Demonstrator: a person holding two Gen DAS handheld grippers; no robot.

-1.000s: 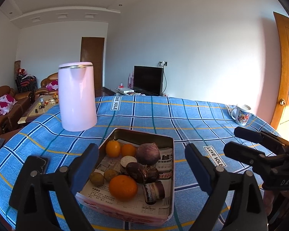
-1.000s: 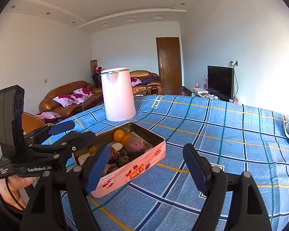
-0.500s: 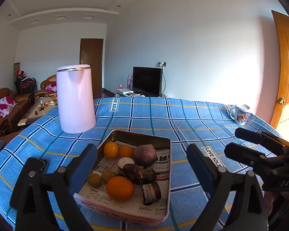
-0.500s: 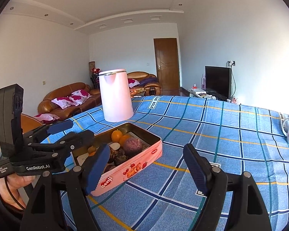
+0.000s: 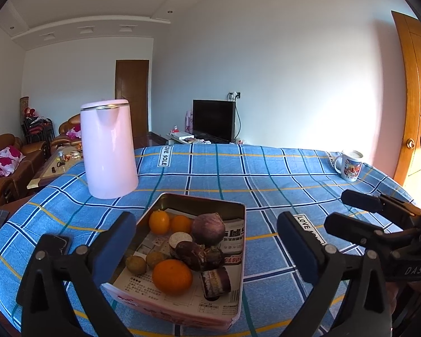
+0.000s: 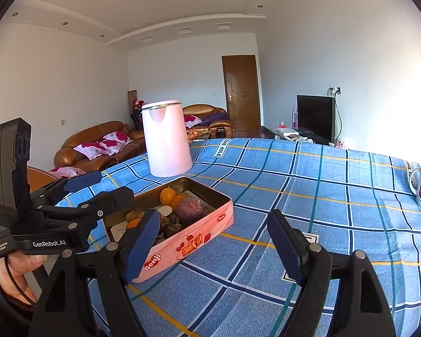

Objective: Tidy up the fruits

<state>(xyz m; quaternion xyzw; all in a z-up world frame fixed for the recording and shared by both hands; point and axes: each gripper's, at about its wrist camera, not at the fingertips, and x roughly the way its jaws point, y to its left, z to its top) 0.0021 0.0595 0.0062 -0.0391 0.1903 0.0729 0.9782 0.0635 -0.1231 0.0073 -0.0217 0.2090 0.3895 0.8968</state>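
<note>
The fruits sit piled in a pink tin (image 5: pixel 182 311) lined with newspaper, near the front edge of the table (image 5: pixel 266 179) and toward its left side. The large orange (image 5: pixel 172 276) at the tin's near end looks firm, round and fairly light, likely to roll or slip unless the pads close across its widest part; the two small oranges (image 5: pixel 168 222) by the far wall would take the same hold. The dark purple fruit (image 5: pixel 208 228) in the middle looks harder and heavier, and the wrinkled brown pieces (image 5: pixel 196 254) beside it seem softer, needing a gentler squeeze. The left gripper (image 5: pixel 206 248) hovers above the tin's near end, fingers wide apart and holding nothing; the right gripper (image 6: pixel 212 244) hangs over the cloth just right of the tin, likewise spread and empty. The blue plaid cloth should give some grip. A pink kettle (image 5: pixel 108 148) stands behind the tin, a mug (image 5: pixel 349 165) at the far right corner, sofas (image 6: pixel 98 146) and a television (image 5: pixel 214 119) beyond.
</note>
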